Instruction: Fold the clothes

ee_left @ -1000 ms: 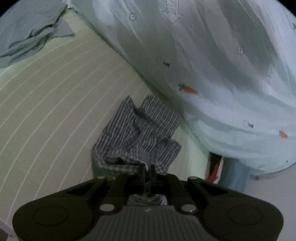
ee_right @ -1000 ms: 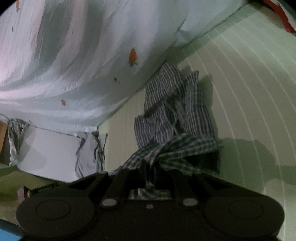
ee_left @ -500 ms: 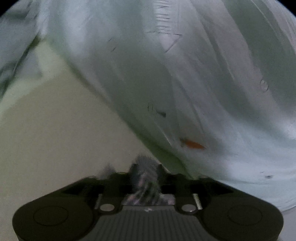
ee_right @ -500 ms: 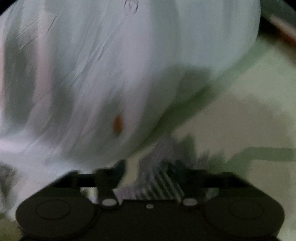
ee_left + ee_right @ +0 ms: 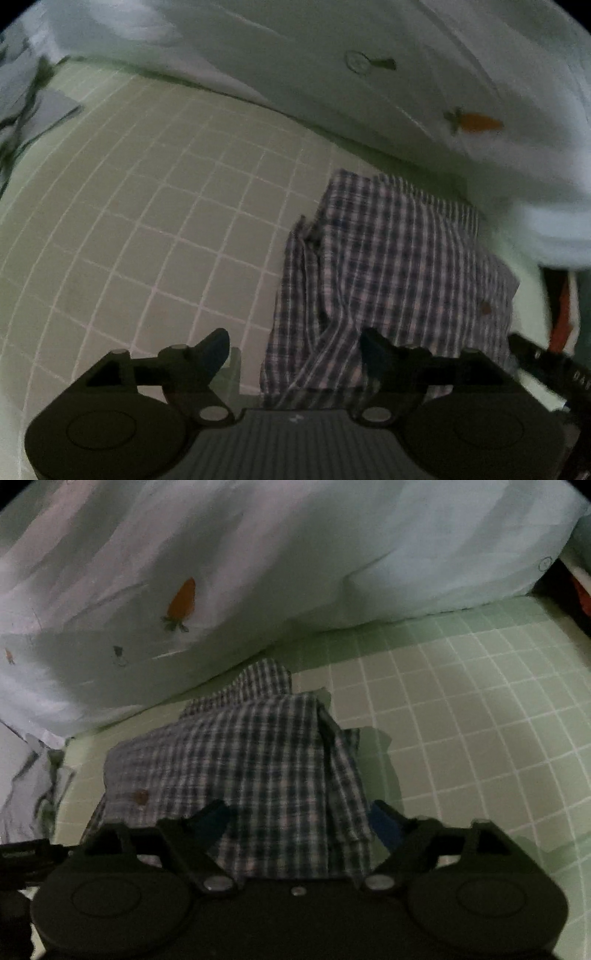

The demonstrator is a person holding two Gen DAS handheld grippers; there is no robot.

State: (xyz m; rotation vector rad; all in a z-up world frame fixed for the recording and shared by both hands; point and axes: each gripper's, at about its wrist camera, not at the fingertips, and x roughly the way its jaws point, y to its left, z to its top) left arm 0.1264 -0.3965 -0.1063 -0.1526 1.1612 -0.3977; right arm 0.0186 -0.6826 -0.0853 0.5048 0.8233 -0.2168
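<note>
Landmark: we take the pale green sheet with a white grid of lines [image 5: 155,229] [image 5: 461,716] as our reference for every place below.
Garment: we see a blue-and-white checked cloth garment [image 5: 399,273] [image 5: 243,760] lying spread on the green sheet, near the sheet's far edge, with a ridge of folded cloth down one side and a small brown spot on it.
Quilt: a white padded quilt printed with orange carrots [image 5: 424,70] [image 5: 221,572] is heaped along the far edge of the green sheet, and the checked garment's far end lies just beside it.
Left gripper: our left gripper [image 5: 295,345] has its black fingers spread wide apart with nothing between them; one fingertip is over the bare green sheet, the other over the near edge of the garment.
Right gripper: our right gripper [image 5: 299,818] is likewise spread wide and grips nothing; the garment's near edge lies between and below its fingers.
Grey cloth: a crumpled grey cloth [image 5: 26,96] lies at the far left corner of the green sheet in the left wrist view.
</note>
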